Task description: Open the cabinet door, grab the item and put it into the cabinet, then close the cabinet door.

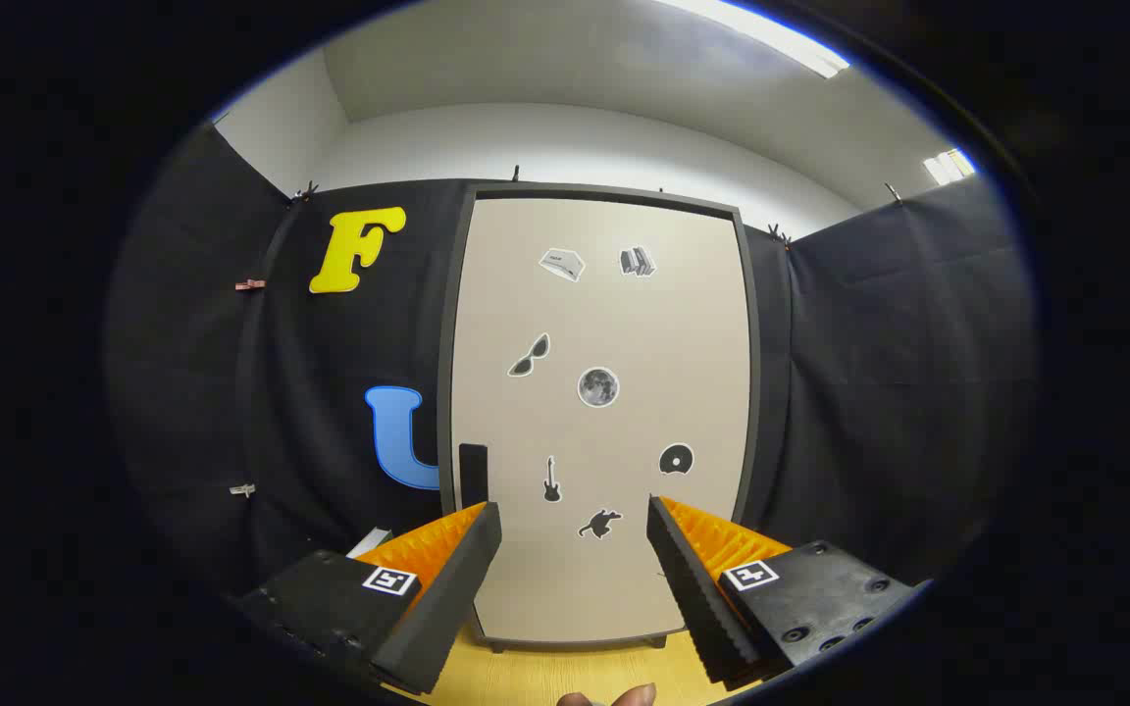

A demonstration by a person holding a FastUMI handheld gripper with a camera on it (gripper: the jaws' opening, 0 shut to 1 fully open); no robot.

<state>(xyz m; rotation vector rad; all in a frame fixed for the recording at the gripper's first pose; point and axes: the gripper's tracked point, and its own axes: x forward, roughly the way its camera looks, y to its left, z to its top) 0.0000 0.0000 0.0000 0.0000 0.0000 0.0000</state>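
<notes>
Cabinet door (pixel 602 412) stands closed in the centre of the frame on the worktop (pixel 565 677), so I would steer my hand-held gripper (pixel 575 549), its fingers spread and empty, toward the dark handle (pixel 473 474) at lower left and pull steadily.

A pale beige cabinet door (pixel 604 412) is framed in dark grey and dotted with small black-and-grey stickers (pixel 598 386). A black handle (pixel 473 475) is set on the door's edge. The cabinet is stood on a light yellow wood-grain table (pixel 565 677).
</notes>
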